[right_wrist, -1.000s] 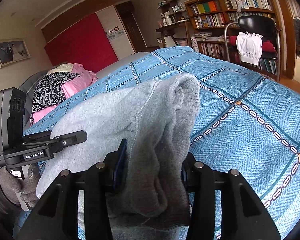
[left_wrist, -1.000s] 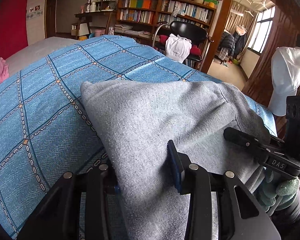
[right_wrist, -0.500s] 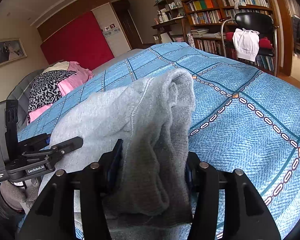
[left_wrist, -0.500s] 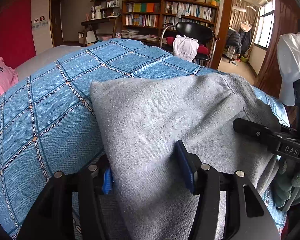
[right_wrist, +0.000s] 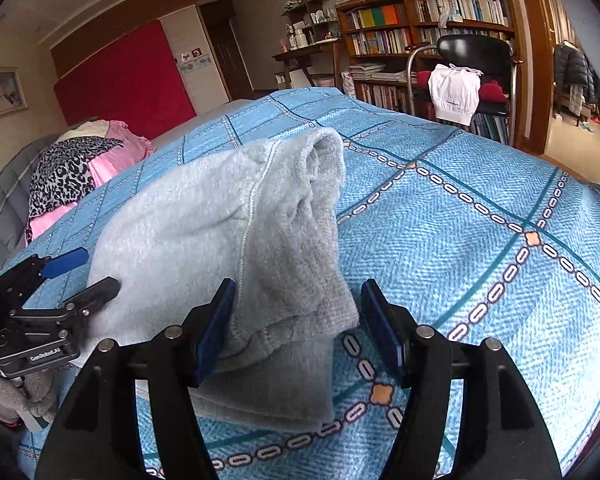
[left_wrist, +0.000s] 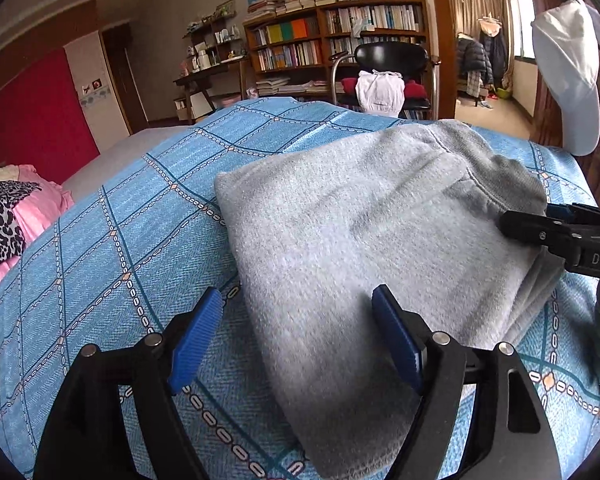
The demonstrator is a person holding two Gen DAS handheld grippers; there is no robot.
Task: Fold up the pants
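Grey pants folded on bed, both tongs let go

Grey pants lie folded on the blue patterned bedspread; left tongs have just been opening, jaws wide, straddling the near corner of the fabric, no pad pressing; right tongs likewise just opening, bunched waistband edge loose between the blue pads, released.

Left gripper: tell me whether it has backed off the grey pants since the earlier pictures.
Yes. The left gripper has drawn back toward the pants' near edge; its jaws have just been opening, and the pads no longer pinch the cloth.
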